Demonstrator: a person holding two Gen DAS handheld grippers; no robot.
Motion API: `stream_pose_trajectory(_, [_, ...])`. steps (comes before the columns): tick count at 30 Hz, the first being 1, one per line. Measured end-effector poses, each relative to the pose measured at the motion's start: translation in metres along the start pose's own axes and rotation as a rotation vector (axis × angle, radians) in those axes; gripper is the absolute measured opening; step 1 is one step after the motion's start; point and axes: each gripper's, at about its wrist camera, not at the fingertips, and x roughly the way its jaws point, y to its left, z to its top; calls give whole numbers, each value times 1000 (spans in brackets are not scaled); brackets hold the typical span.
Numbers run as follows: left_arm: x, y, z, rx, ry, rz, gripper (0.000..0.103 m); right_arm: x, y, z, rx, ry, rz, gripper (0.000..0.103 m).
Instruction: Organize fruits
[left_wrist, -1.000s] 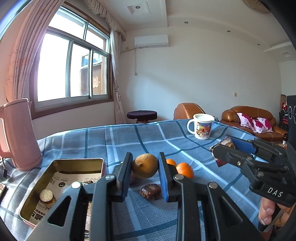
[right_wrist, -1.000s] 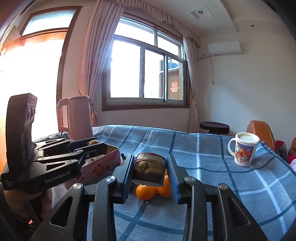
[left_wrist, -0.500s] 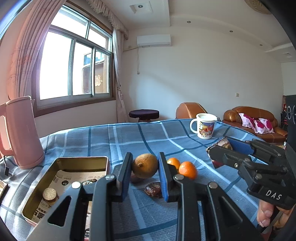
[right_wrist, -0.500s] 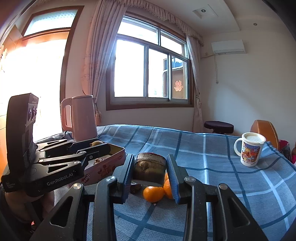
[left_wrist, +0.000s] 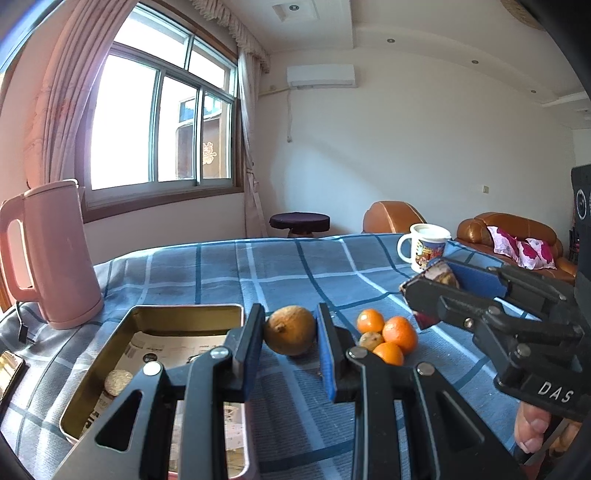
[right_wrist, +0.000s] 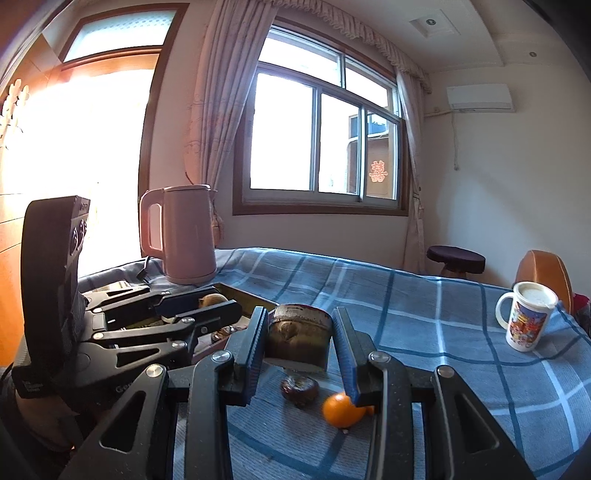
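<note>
My left gripper (left_wrist: 290, 334) is shut on a brown round fruit (left_wrist: 290, 335) and holds it above the blue checked cloth, just right of an open gold tin box (left_wrist: 147, 325). My right gripper (right_wrist: 300, 341) is shut on a wrapped brown cake-like item (right_wrist: 299, 338); it also shows in the left wrist view (left_wrist: 441, 275). Three small oranges (left_wrist: 399, 334) and a small brown fruit (left_wrist: 370, 339) lie on the cloth. In the right wrist view, a dark wrinkled fruit (right_wrist: 299, 390) and an orange (right_wrist: 341, 410) lie below the held item.
A pink kettle (left_wrist: 48, 254) stands at the left behind the tin. A printed mug (left_wrist: 426, 247) stands at the far right of the table. A phone (left_wrist: 9, 373) lies at the left edge. The tin holds papers and a round biscuit (left_wrist: 118, 378).
Both grippers have risen and drawn back with their loads. The left gripper has shifted left toward the tin; the oranges now sit to its right.
</note>
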Motion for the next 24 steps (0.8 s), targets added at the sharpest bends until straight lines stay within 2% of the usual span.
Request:
stream_pose_trajectory(10, [1,22,-3,-25,27,29,29,20,21,10,-35,27,48,37])
stream_pose_trajectory(24, [2,73,-6,-80,83,101,29,47,53,29,-81,49,128,37])
